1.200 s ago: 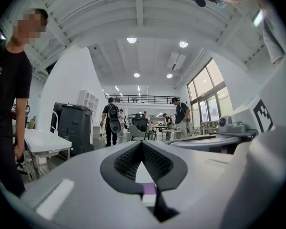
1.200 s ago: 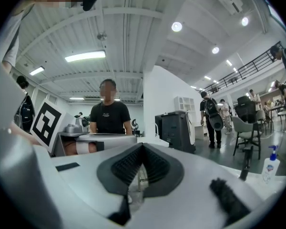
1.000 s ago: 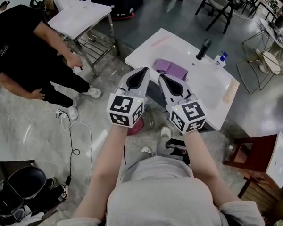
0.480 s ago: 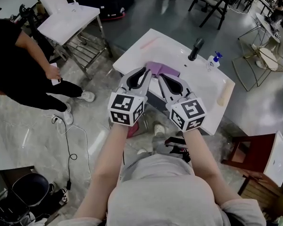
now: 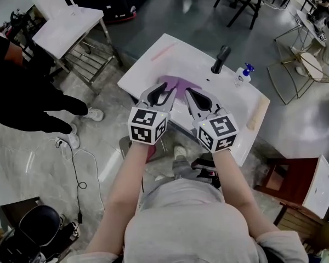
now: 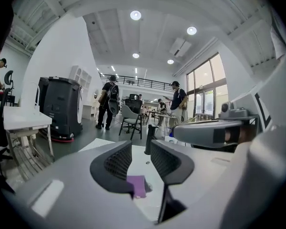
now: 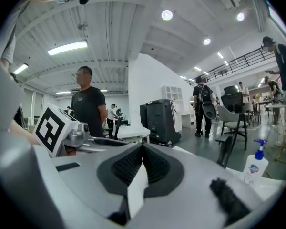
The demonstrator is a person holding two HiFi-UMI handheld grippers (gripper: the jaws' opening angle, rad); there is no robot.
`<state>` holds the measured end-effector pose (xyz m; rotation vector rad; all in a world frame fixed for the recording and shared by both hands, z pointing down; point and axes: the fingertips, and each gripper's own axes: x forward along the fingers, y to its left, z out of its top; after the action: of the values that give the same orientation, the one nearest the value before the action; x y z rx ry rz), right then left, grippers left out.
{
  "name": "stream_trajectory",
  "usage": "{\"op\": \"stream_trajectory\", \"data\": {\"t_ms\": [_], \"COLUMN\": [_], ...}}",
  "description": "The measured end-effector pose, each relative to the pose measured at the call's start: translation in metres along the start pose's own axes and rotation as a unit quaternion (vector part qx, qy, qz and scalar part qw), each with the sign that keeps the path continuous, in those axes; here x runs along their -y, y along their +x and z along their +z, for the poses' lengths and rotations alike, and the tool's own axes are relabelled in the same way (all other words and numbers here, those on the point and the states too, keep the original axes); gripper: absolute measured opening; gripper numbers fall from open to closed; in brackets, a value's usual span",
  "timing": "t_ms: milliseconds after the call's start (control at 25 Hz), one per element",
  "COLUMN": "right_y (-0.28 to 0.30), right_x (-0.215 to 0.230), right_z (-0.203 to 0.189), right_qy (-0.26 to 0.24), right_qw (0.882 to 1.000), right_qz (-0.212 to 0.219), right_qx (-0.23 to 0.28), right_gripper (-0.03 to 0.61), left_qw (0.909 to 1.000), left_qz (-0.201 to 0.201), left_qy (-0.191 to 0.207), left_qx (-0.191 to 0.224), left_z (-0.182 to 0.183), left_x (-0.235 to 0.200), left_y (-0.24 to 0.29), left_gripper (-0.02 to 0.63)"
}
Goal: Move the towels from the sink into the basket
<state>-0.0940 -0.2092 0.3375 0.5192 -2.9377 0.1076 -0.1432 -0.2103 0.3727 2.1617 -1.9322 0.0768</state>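
So the towels (image 5: 178, 83) are a purple stack lying in the sink (image 5: 148, 59), right ahead of both grippers and a bit below their tips. That's the relation that matters for the grab. From the head view the stack's long side looks like it runs crosswise to the way the grippers point, though it's partly covered so I wouldn't swear to it.

The left gripper (image 5: 163, 92) looks like the nearer one, since its tips sit right over the near edge of the purple. Its jaws are opening with nothing between them yet. The right gripper (image 5: 194, 98) is just beside it with its jaws pressed together and empty.

What each view adds: the left gripper view (image 6: 140, 159) shows a patch of towel (image 6: 137, 185) just under and past its tips, so it's lined up for a dip down. The right gripper view (image 7: 142, 163) shows no towel at all, just a soap bottle (image 7: 254, 166) off to its right (plus people in the background).

I can't pick out the basket for sure in any view.
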Motion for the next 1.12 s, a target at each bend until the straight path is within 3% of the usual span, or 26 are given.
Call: {"op": "stream_trajectory", "data": {"t_ms": [560,1120], "right_y": [0.026,0.036], "right_x": [0.063,0.109], "right_z": [-0.036,-0.064], "right_qy": [0.036,0.067], "right_qw": [0.998,0.995], "right_qz": [-0.015,-0.034], "right_qx": [-0.044,-0.067], "right_gripper": [0.017,0.018], "left_qw": [0.9933,0.9618], "left_qz": [-0.002,-0.009], "left_qy": [-0.038,-0.105], "left_qx": [-0.109,-0.253], "left_z": [-0.06,-0.127], "left_x": [-0.021,-0.026], "left_y": [0.083,0.15], "left_gripper": [0.182,0.288]}}
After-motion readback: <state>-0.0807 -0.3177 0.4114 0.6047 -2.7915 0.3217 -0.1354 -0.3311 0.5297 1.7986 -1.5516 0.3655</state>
